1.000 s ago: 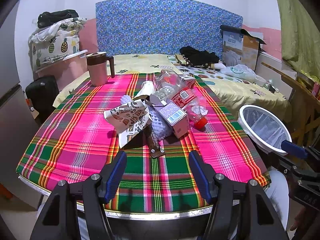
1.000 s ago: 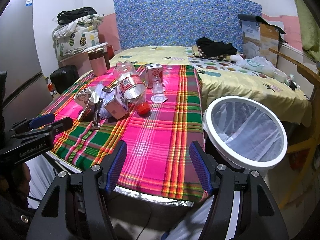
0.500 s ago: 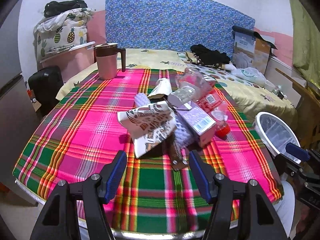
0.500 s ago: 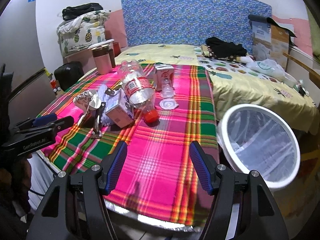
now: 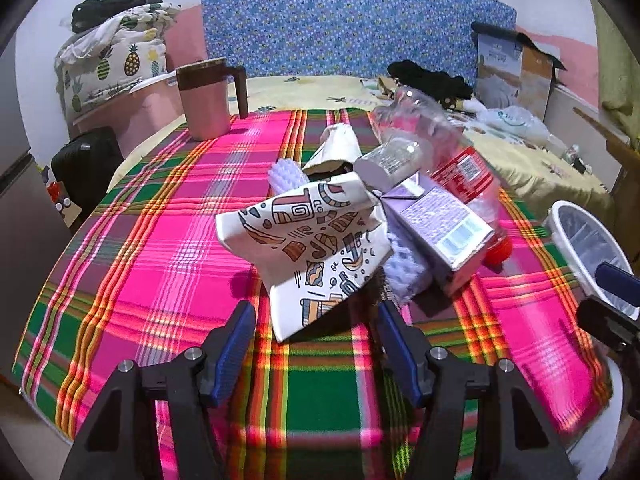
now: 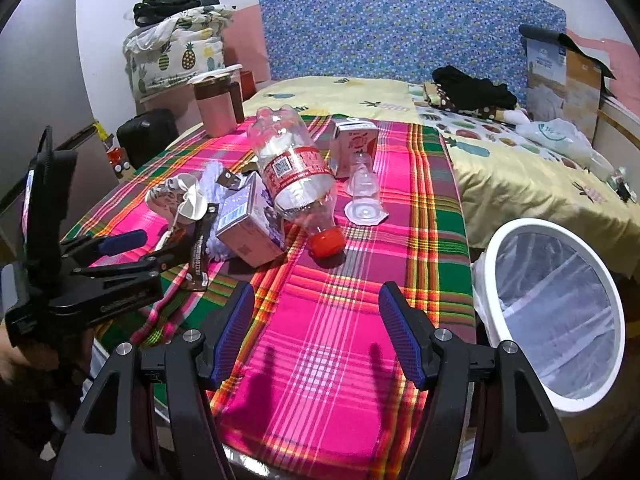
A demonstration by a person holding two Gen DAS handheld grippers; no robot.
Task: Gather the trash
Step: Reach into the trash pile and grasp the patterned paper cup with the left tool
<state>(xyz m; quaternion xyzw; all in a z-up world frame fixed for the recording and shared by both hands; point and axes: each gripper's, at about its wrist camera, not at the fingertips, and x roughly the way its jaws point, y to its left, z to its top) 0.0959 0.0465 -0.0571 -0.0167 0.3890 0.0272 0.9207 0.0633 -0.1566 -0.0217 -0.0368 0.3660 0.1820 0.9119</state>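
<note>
A heap of trash lies on the plaid table (image 5: 152,248): a patterned paper bag (image 5: 316,248), a purple carton (image 5: 444,228), a clear bottle with a red cap (image 6: 296,180), a red-and-white carton (image 6: 354,146) and a clear plastic cup (image 6: 364,196). My left gripper (image 5: 316,344) is open and empty, its jaws just short of the paper bag. My right gripper (image 6: 316,332) is open and empty over the table's near edge, apart from the bottle. A white bin with a clear liner (image 6: 556,316) stands to the right of the table.
A pink mug with a brown lid (image 5: 206,96) stands at the table's far left. A bed (image 6: 520,168) with clothes and a plastic bag lies behind. A black suitcase (image 5: 86,168) sits on the floor at left. The left gripper's body shows in the right wrist view (image 6: 92,280).
My left gripper has moved forward toward the heap; the paper bag now sits just ahead of its jaws. My right gripper has also moved forward over the table. Both stay open.
</note>
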